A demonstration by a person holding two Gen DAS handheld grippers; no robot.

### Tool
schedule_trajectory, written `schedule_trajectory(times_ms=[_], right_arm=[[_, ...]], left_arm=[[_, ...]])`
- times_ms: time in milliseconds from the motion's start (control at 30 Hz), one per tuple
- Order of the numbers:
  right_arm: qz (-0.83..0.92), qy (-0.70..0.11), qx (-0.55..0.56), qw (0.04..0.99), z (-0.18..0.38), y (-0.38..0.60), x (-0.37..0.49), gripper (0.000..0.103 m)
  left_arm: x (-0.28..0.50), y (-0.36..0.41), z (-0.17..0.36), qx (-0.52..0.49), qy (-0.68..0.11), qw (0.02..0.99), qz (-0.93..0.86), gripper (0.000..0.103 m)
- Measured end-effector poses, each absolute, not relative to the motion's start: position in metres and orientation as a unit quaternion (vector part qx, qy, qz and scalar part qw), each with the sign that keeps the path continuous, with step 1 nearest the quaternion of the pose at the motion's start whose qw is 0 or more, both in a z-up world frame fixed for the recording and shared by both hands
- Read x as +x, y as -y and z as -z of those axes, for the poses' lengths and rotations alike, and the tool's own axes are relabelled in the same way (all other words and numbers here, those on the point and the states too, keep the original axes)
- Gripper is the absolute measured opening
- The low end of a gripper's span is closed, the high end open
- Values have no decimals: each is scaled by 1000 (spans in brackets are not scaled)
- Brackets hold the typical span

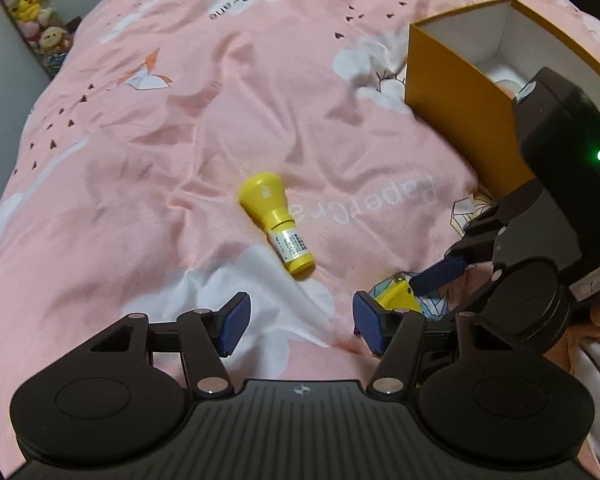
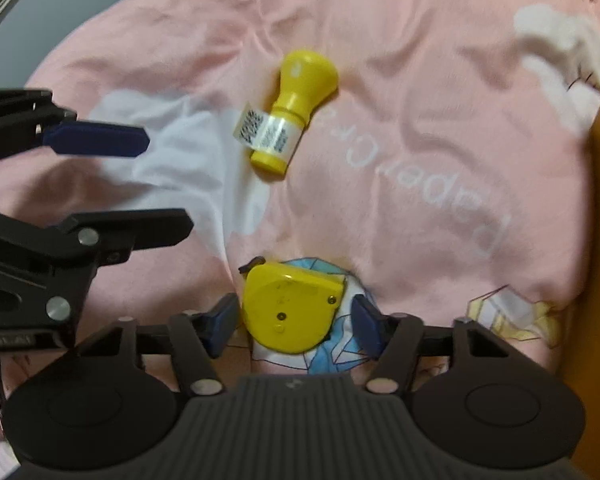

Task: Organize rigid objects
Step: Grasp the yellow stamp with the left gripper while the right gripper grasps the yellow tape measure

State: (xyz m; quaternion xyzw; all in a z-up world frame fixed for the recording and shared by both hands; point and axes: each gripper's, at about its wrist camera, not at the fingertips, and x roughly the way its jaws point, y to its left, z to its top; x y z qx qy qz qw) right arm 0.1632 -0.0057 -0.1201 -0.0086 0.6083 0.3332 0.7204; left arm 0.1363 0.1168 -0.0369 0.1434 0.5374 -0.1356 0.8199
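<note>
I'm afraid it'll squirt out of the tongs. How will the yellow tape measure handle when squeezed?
The tape measure looks like hard, smooth plastic, so probably rigid but a bit slippery. Its rounded edge may slide off the pads. Lying flat on soft bedding, it likely won't roll.

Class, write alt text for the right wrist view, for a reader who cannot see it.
The right hand-held gripper straddles a flat yellow plastic tape measure lying on a pink printed bedsheet, its blue pads not yet pressing on it. Beyond lies a yellow plastic stamp with a barcode label; the left hand-held gripper reaches in, empty.
</note>
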Motion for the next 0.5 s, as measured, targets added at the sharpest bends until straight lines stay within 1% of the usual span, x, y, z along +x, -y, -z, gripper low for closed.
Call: schedule_trajectory(times_ms=[133, 200, 300, 500], right_arm=[[-334, -617, 12, 712, 131, 6, 167, 60], [-335, -617, 17, 712, 135, 5, 169, 57], [-340, -612, 16, 714, 135, 6, 169, 57], [-311, -554, -22, 772, 104, 24, 169, 57]], left_arm=[[146, -116, 41, 139, -542, 817, 139, 70], [153, -115, 44, 134, -546, 815, 138, 69], [161, -113, 45, 124, -545, 817, 139, 69], [186, -102, 53, 127, -531, 829, 120, 69]])
